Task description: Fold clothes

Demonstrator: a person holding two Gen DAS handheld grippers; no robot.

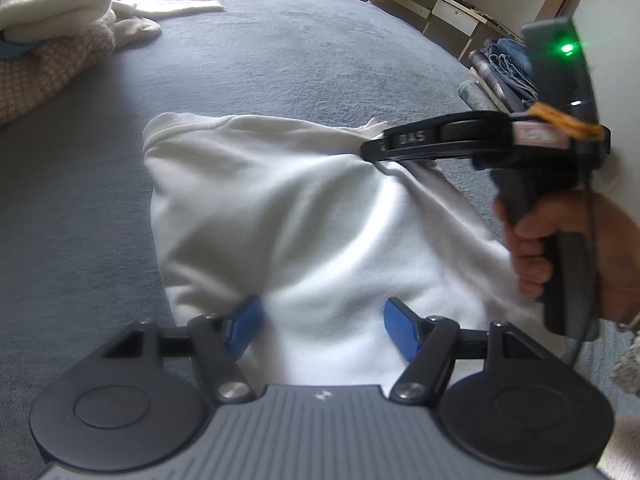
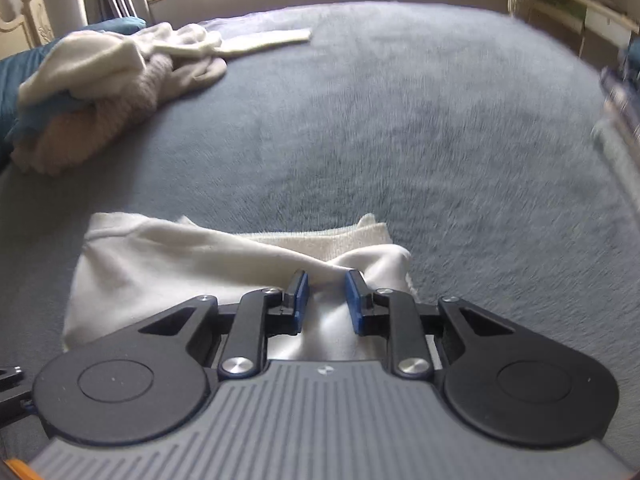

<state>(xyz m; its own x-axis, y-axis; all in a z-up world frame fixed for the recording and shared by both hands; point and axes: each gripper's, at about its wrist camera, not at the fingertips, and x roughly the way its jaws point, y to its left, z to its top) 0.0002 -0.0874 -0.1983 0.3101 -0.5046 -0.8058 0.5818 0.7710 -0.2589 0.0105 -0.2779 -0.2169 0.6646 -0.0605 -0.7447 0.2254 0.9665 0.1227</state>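
A: What is lying on the grey blanket (image 1: 280,60)?

B: A white garment (image 1: 304,220) is lying near its front edge, well apart from the heap of unfolded clothes (image 2: 100,80) at the far left. In the left wrist view its long axis is running from the near edge up and away, leaning slightly left; the ribbed end (image 2: 340,236) is pointing toward the far side of the blanket.

A: How is the right gripper (image 2: 326,298) standing?

B: It is pinching a raised ridge of the garment at the far right corner; the blue pads (image 2: 354,300) are sitting narrowly apart with cloth bunched between them. A hand (image 1: 560,248) is gripping its handle.

A: And the left gripper (image 1: 322,328)?

B: Its jaws are standing spread over the near part of the garment, pointing steeply down. The blue fingertips (image 1: 400,332) are lying against the cloth on either side without squeezing it.

A: What is sitting at the far right?

B: A stack of folded blue and checked clothes (image 1: 504,64), blurred in the right wrist view.
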